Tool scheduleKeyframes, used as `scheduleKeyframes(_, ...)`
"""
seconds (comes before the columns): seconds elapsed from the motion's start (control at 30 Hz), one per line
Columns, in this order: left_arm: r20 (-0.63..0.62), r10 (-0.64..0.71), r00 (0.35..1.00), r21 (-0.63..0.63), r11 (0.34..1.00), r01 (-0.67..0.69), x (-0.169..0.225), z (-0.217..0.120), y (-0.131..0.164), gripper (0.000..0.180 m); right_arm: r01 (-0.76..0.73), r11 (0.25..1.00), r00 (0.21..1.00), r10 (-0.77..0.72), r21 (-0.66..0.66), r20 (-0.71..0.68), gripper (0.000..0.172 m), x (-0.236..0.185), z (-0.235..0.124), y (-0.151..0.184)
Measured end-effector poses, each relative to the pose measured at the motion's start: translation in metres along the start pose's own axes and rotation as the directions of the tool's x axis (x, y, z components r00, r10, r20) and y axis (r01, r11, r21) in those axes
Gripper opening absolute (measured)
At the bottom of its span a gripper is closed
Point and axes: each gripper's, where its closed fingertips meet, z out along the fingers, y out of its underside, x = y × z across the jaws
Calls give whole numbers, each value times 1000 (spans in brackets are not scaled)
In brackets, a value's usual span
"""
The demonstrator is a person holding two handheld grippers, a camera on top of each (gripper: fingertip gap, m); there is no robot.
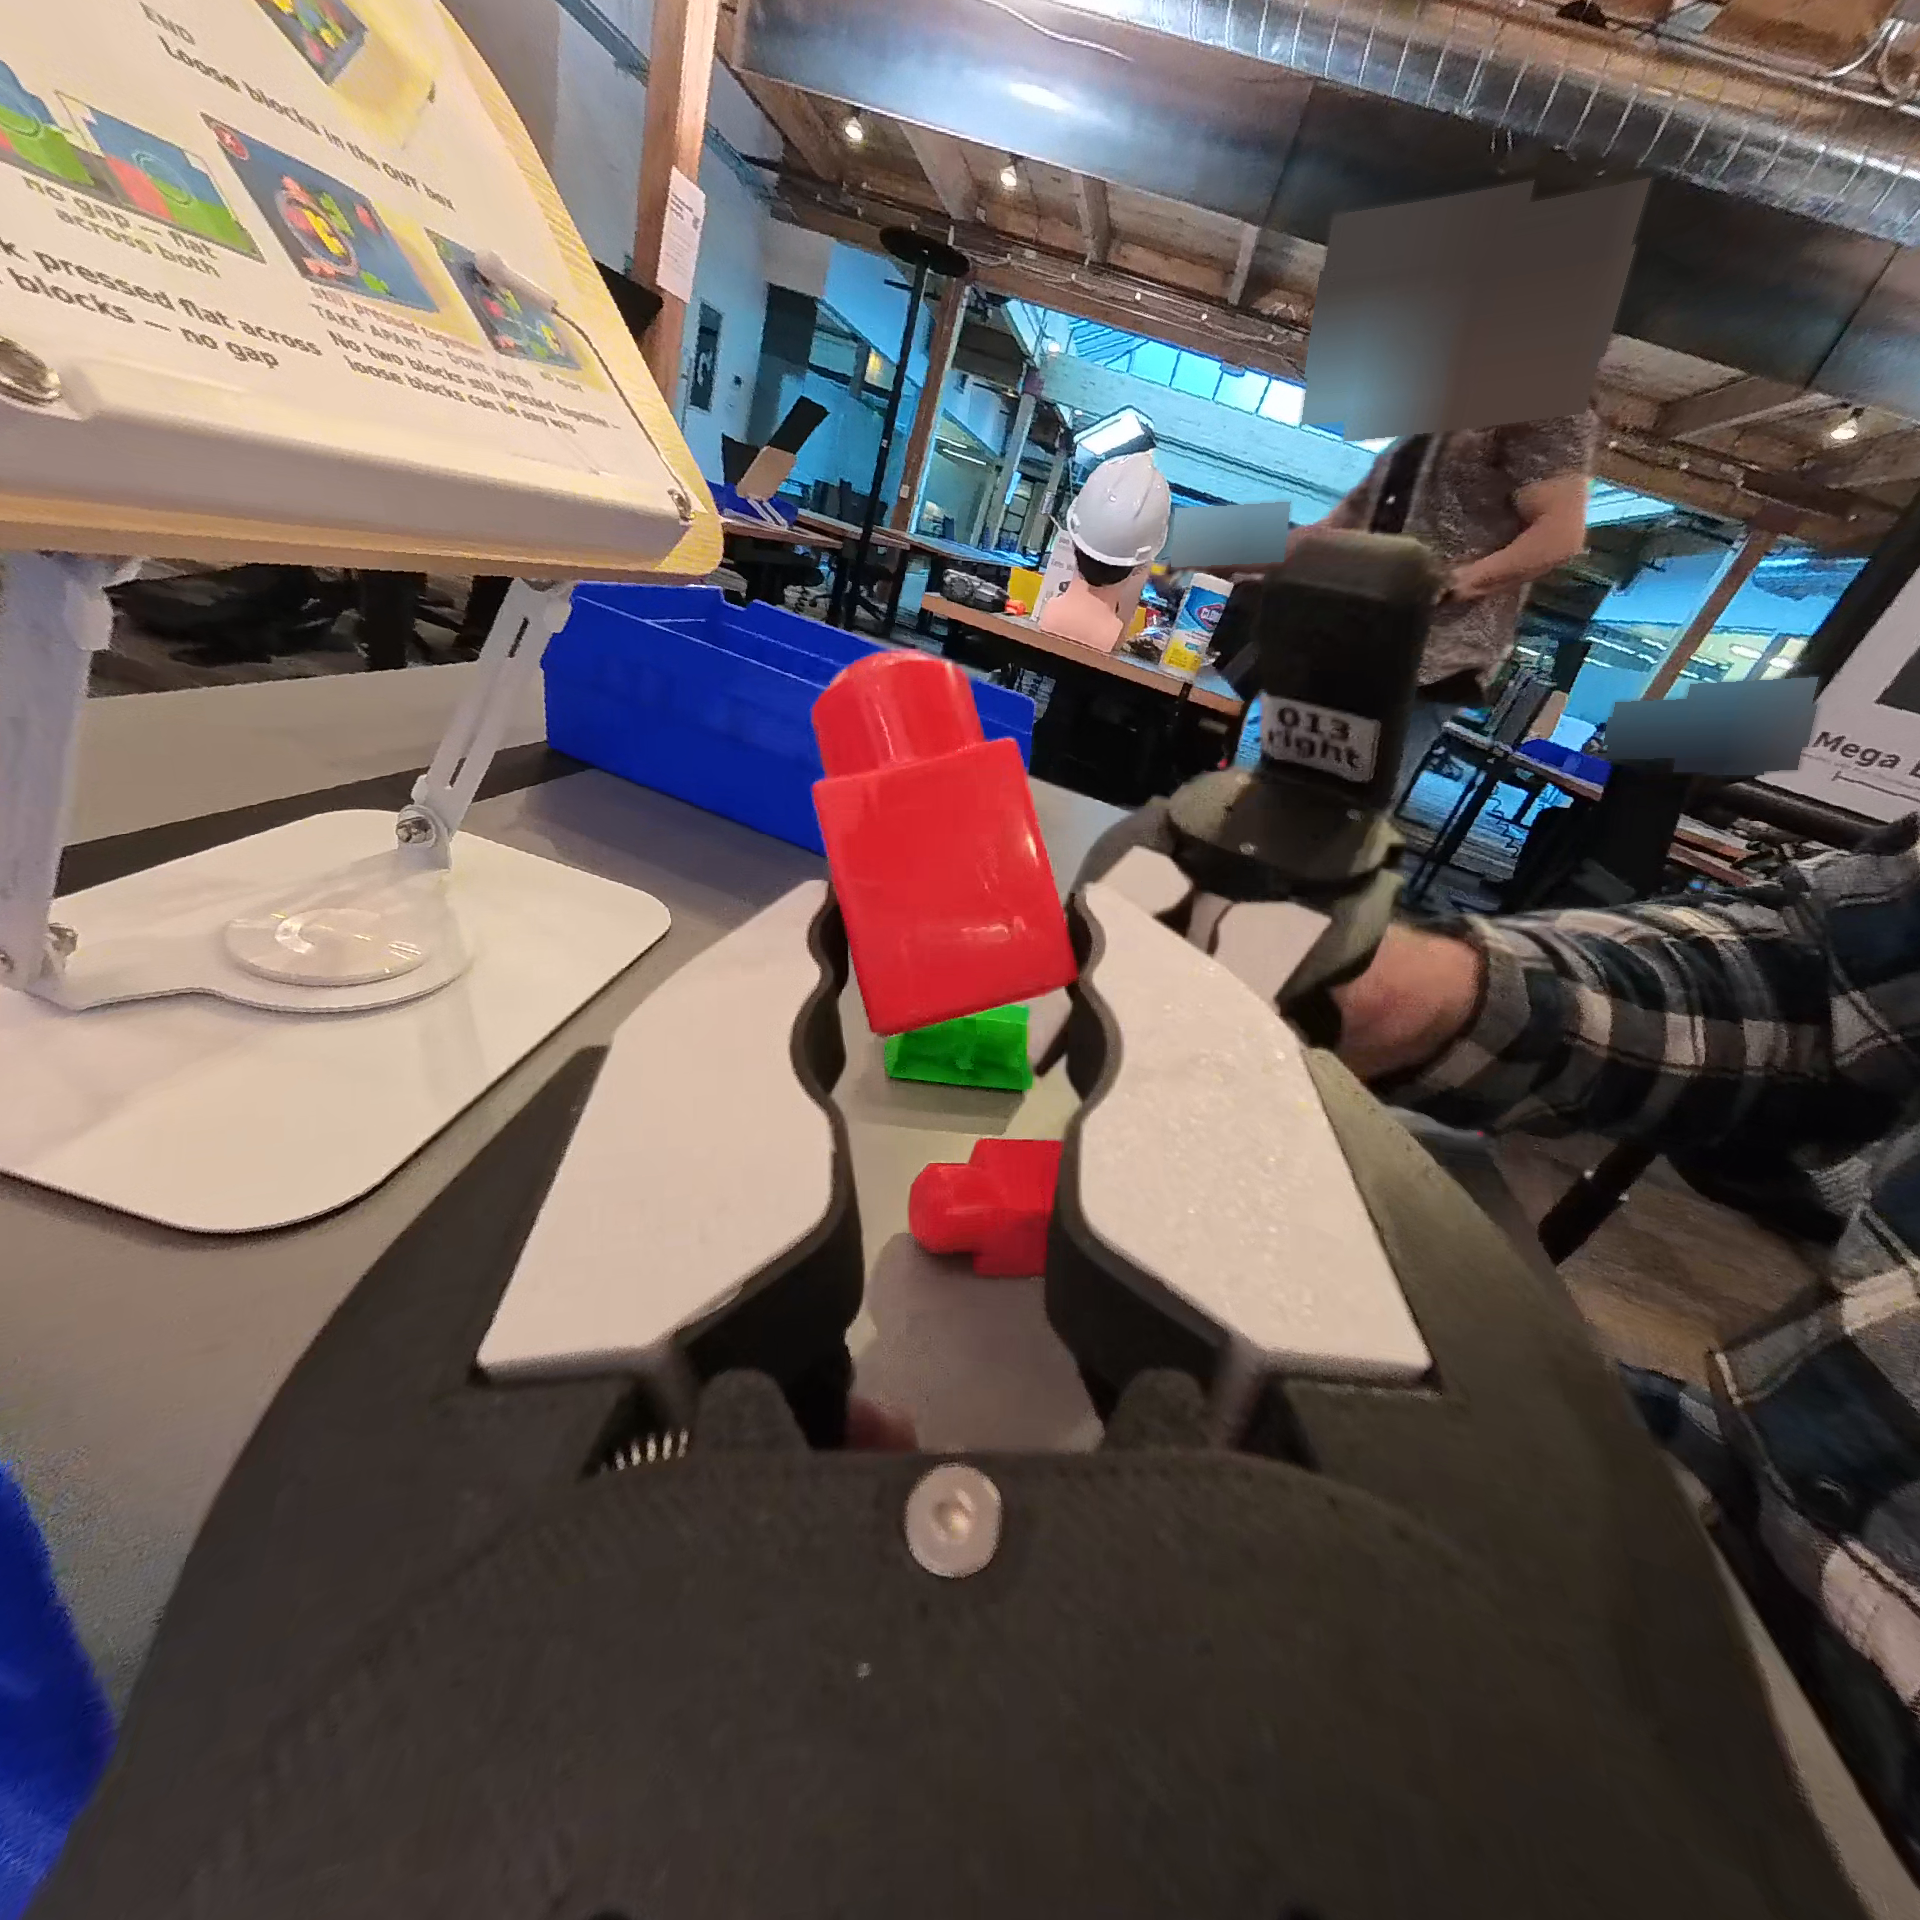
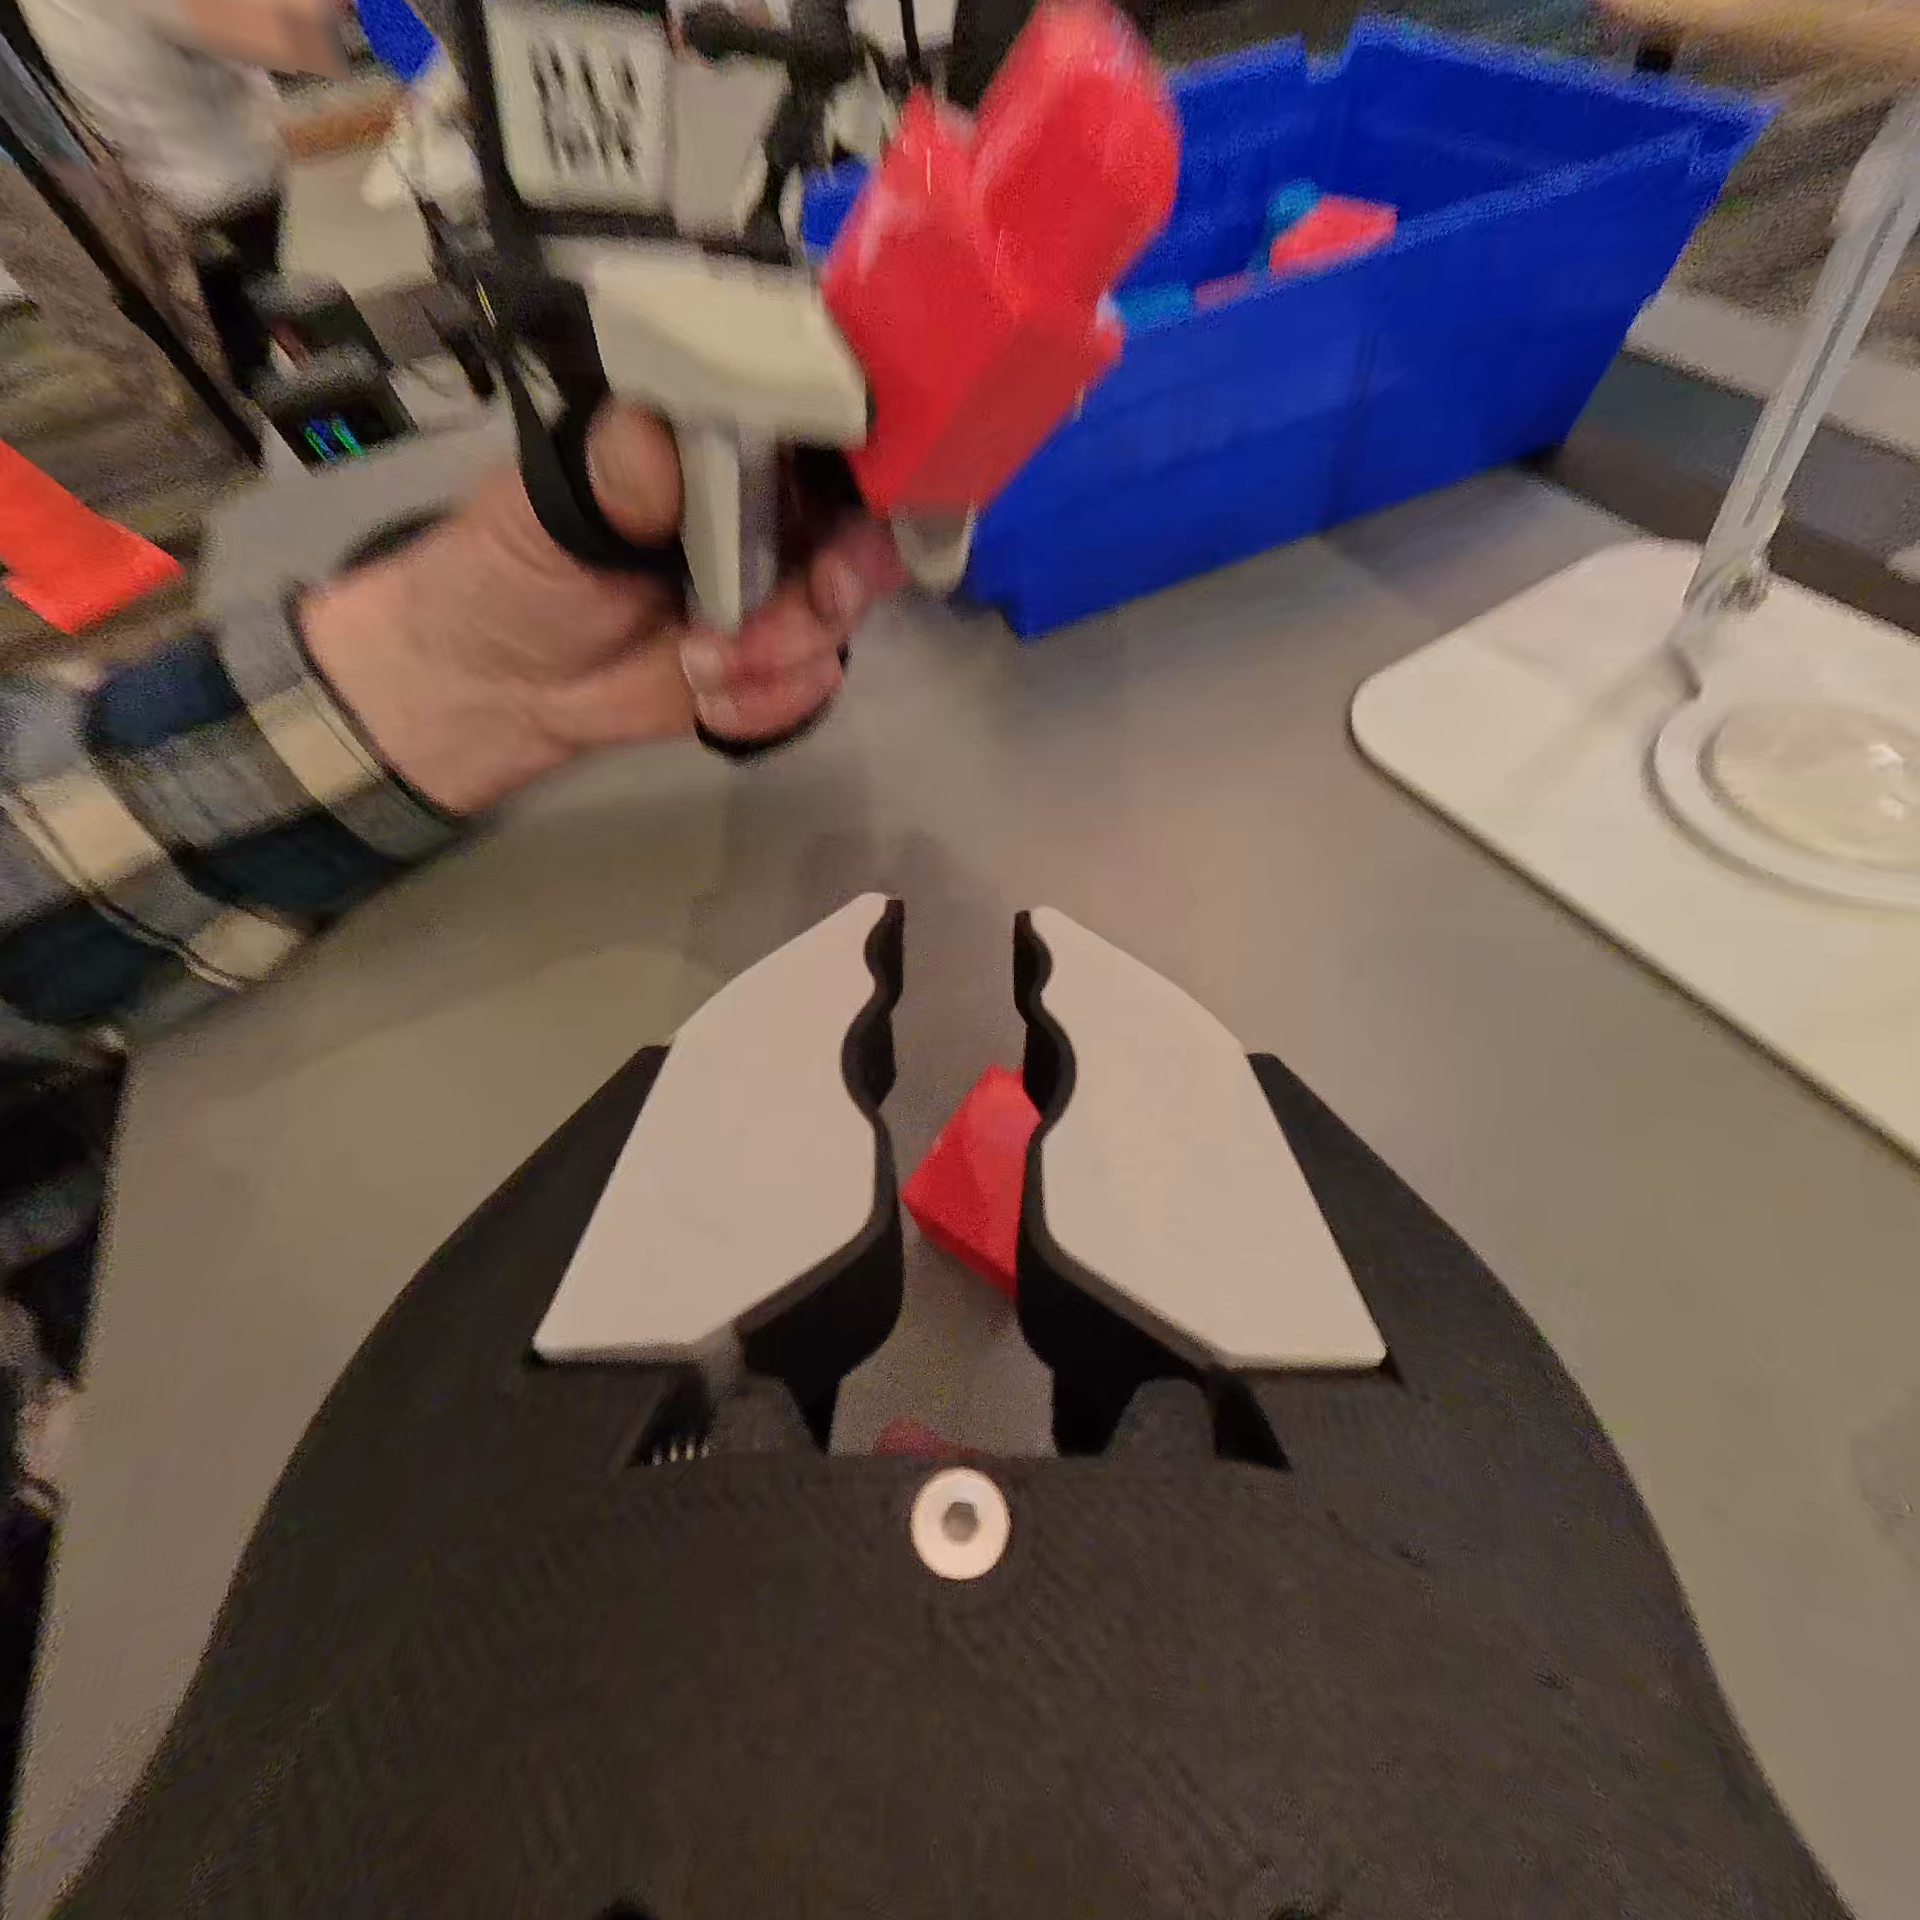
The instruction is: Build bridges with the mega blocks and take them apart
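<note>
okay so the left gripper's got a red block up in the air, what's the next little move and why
Probably carry the red block toward the blue bin and let go over it. The left gripper holds it raised and tilted, attached to nothing, and the bin already holds loose blocks, which suggests taking apart.

Motion-blurred left claw (image 2: 914,457) and red block (image 2: 987,281)

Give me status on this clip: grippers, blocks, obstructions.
Left gripper shut on tilted red block, lifted off table. Right gripper open, empty. Green block and second red block loose on table. Blue bin behind; nothing blocking.
</note>
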Motion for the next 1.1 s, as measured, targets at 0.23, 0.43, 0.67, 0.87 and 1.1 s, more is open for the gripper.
scheduleKeyframes(0.23,-10,226,974,-94,970,-225,23,20,9,39,-217,973,966,202,81,161,52,-1,-6,-72)
scheduleKeyframes(0.43,77,497,864,-274,844,-461,23,34,24,39,-345,939,909,334,2,249,40,6,1,-71)
scheduleKeyframes(0.67,146,500,853,-420,812,-404,1,33,41,74,-138,981,987,147,-137,59,38,25,-9,-43)
scheduleKeyframes(0.87,127,215,968,-521,845,-119,0,12,75,75,-83,911,995,96,-404,12,37,39,-34,27)
scheduleKeyframes(1.1,134,212,968,-637,766,-79,12,34,119,86,-33,863,999,22,-505,-28,37,41,-30,63)
